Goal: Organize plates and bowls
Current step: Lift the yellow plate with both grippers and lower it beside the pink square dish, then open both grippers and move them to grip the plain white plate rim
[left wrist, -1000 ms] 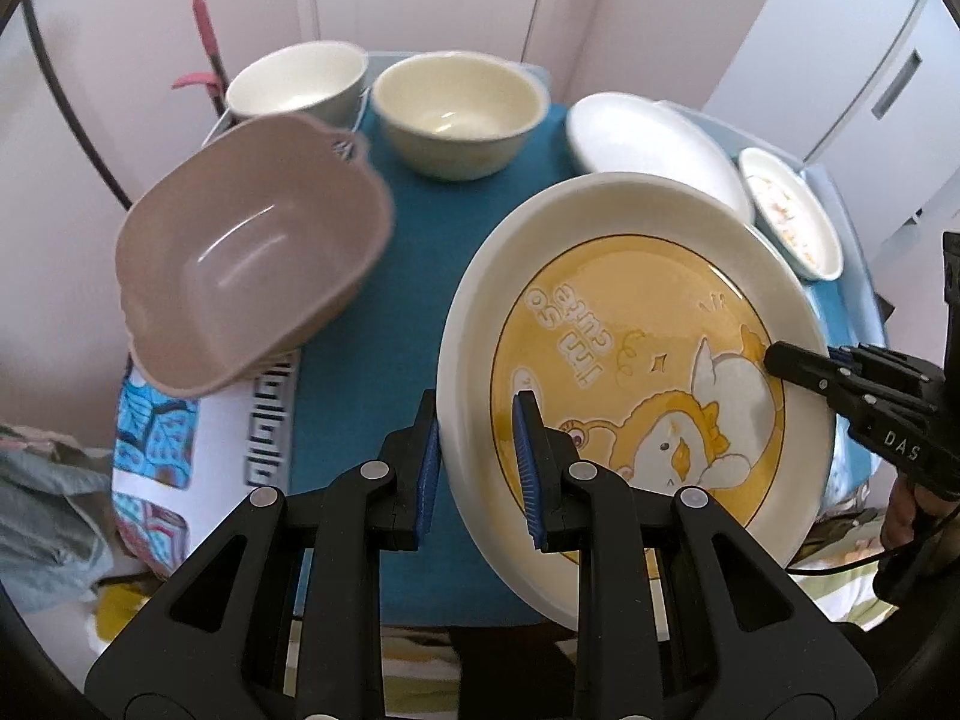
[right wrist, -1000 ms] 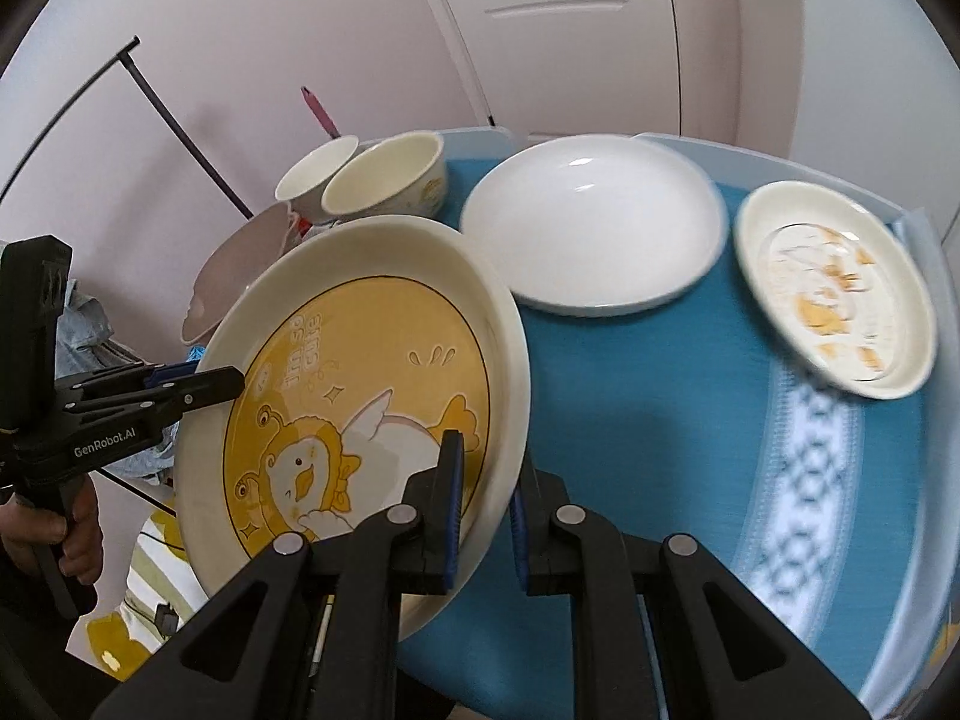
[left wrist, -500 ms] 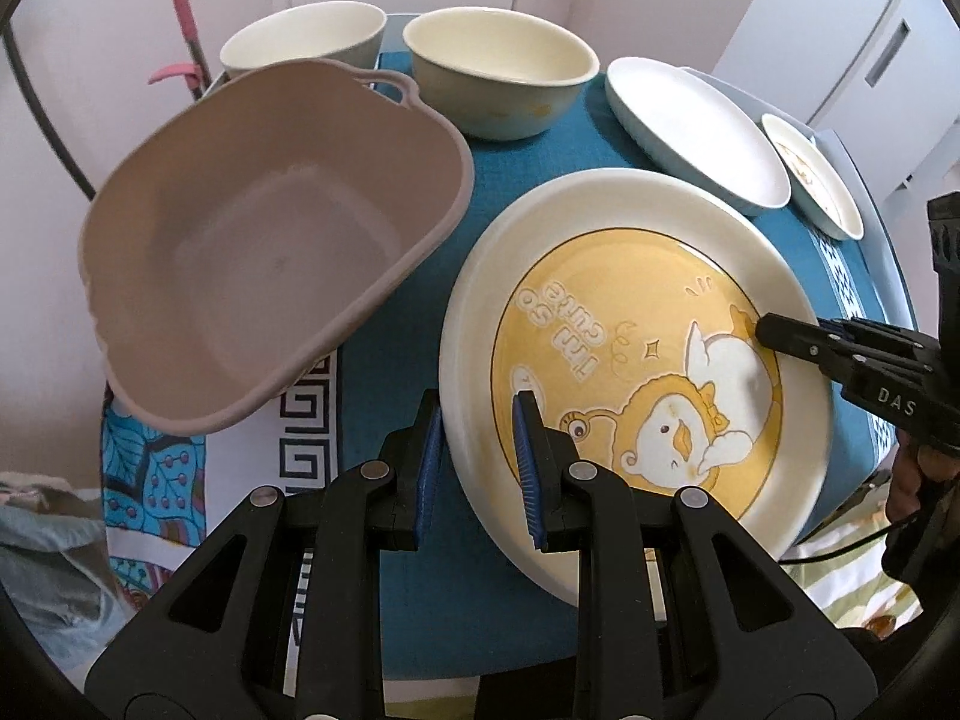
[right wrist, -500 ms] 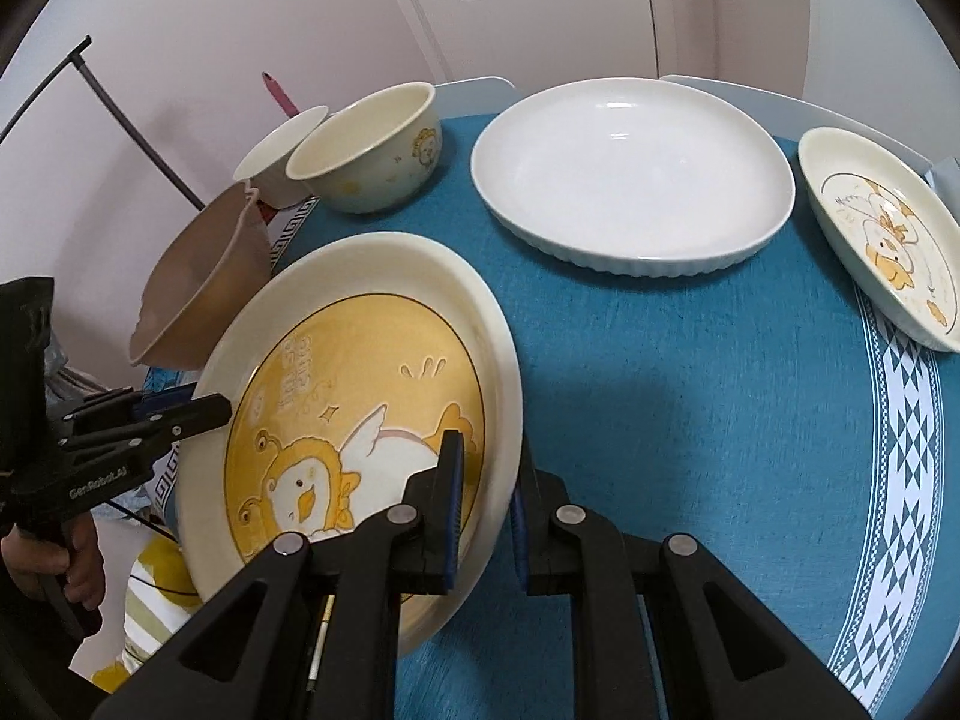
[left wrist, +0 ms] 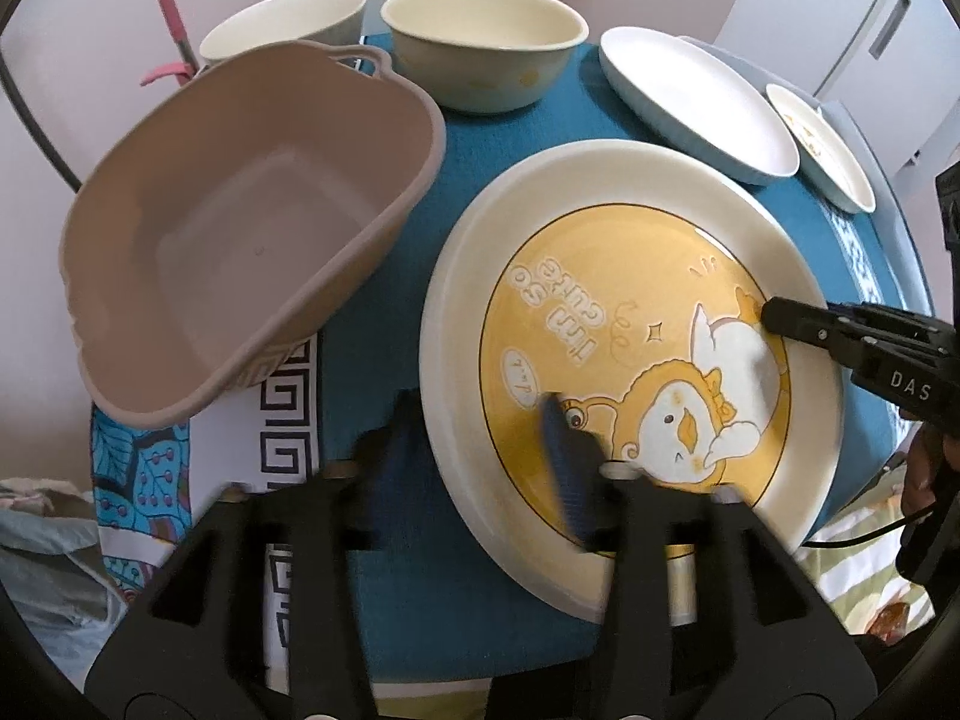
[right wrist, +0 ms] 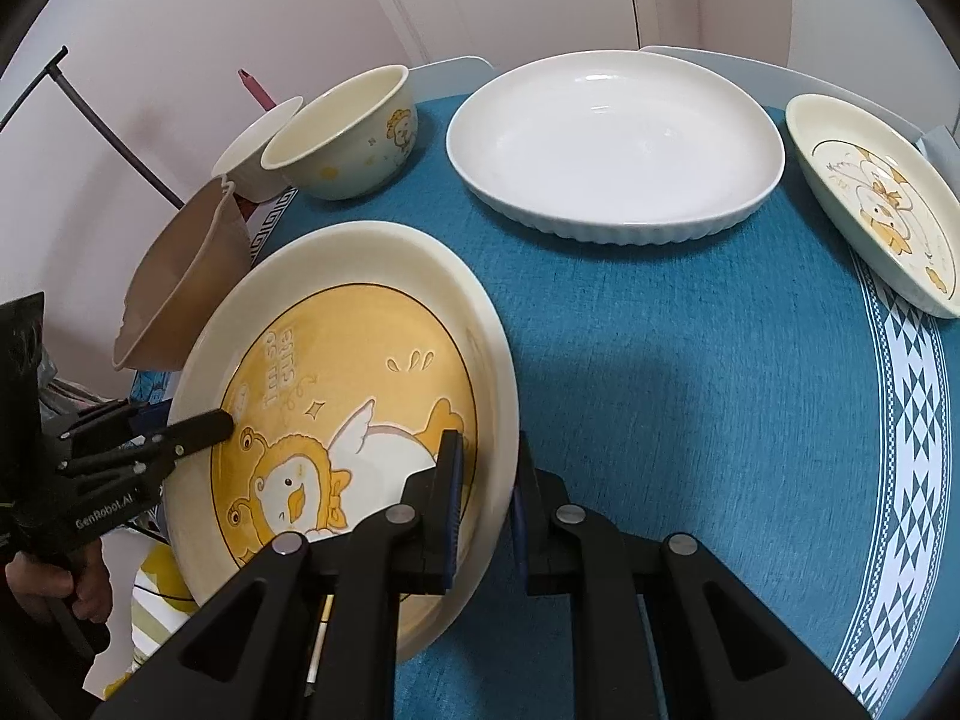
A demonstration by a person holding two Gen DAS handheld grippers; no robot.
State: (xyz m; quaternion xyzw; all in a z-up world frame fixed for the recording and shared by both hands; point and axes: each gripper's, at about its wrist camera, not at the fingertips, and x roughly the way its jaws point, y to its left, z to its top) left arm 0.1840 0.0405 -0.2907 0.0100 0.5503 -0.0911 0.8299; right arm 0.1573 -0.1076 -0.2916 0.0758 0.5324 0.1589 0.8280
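Starting at the left, we see a brown plastic basin tilted at the edge of the worktop, which is covered in a teal cloth. Behind it stand two cream bowls: the left bowl partly hidden by the basin's rim, and the bowl with the duck print just beside it.

In the middle lies the big yellow duck plate, near the front edge of the worktop. Our left tool has just been opening: its jaws stand clearly apart and blurred, one finger outside the plate's left rim and the other over its yellow face, so the rim is between them but the pads no longer press on it. In the right wrist view this tool shows at the plate's left side, with a hand on its grip below.

Our right tool is clamped on the plate's right rim, the blue pads pinching it from both sides. We cannot tell whether the plate's underside rests fully on the cloth.

Further right, a white oval dish sits at the back of the worktop, well apart from the duck plate. At the far right a small duck plate lies near the patterned border of the cloth.
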